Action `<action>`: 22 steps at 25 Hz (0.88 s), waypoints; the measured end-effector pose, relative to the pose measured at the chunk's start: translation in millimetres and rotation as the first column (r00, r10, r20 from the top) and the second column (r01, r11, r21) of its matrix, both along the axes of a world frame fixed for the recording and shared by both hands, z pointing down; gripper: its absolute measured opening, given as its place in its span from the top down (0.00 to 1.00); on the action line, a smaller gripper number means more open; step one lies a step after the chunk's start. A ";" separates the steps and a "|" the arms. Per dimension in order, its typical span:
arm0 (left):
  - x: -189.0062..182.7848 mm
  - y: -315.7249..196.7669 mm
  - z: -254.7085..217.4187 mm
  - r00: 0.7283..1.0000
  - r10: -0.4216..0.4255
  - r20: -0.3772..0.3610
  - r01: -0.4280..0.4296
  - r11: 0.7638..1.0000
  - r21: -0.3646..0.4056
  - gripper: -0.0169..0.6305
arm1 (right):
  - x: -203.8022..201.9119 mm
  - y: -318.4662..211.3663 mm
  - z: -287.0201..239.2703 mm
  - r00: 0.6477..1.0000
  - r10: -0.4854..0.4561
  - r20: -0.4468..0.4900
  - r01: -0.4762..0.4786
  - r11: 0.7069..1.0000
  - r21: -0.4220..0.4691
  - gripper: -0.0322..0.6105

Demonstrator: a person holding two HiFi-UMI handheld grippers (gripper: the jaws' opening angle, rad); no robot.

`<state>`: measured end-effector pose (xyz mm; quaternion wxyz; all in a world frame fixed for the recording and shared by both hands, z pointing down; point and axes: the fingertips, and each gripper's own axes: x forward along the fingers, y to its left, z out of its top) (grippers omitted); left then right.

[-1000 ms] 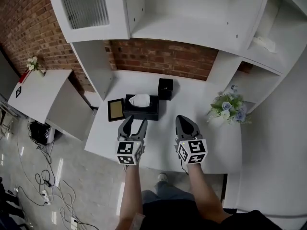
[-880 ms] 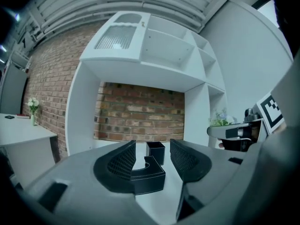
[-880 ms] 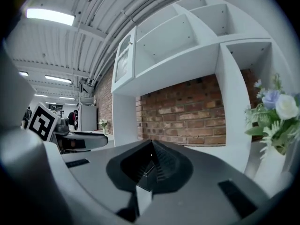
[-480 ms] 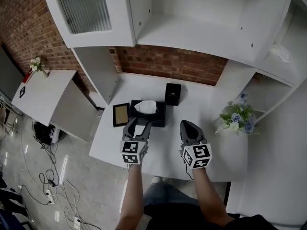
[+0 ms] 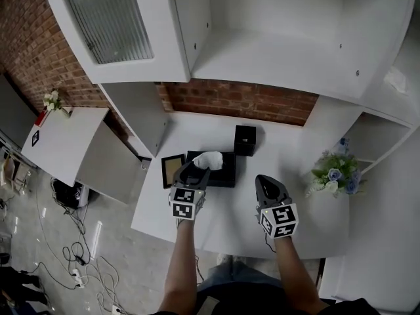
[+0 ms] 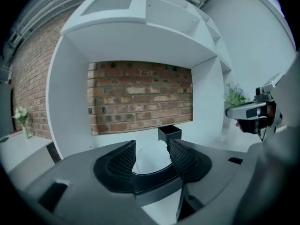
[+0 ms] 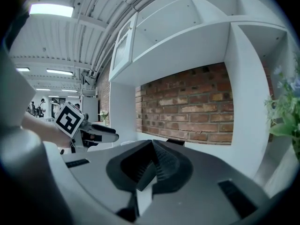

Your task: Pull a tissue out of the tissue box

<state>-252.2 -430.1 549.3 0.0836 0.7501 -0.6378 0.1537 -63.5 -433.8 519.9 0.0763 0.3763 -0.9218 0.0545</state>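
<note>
A black tissue box (image 5: 223, 174) lies on the white table (image 5: 216, 215), with a white tissue (image 5: 209, 159) puffed out of its top slot. My left gripper (image 5: 191, 171) is open at the box's near left edge, its jaws reaching over the box toward the tissue. In the left gripper view the tissue (image 6: 151, 157) shows between the two open jaws, just beyond the fingertips, above the box's black rim (image 6: 154, 180). My right gripper (image 5: 270, 185) is shut and empty, hovering over the table to the right of the box.
A small black cube-shaped holder (image 5: 245, 140) stands behind the box. A framed picture (image 5: 172, 170) lies flat left of it. A flower bouquet (image 5: 336, 176) sits at the table's right. Brick wall and white shelving rise behind; a white side table (image 5: 62, 140) stands left.
My left gripper has moved forward over the near edge of the tissue box, closer to the tissue. The right gripper has stayed shut beside it. The head view has shifted slightly.
</note>
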 end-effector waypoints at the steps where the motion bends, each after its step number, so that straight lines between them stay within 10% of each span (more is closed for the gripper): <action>1: -2.6 -4.9 3.7 0.999 0.024 0.037 -0.023 0.999 -0.028 0.67 | -0.6 -2.8 1.5 1.000 0.001 -0.002 -0.001 1.000 -0.003 0.95; 9: -20.3 -36.3 44.0 0.943 0.221 0.250 -0.152 0.951 -0.268 0.67 | -7.1 -22.0 3.0 1.000 -0.013 -0.029 0.013 1.000 0.008 0.95; 22: -23.8 -59.5 83.8 0.903 0.335 0.270 -0.188 0.872 -0.453 0.73 | -4.8 -32.1 14.2 0.998 -0.017 -0.062 0.016 1.000 -0.012 0.95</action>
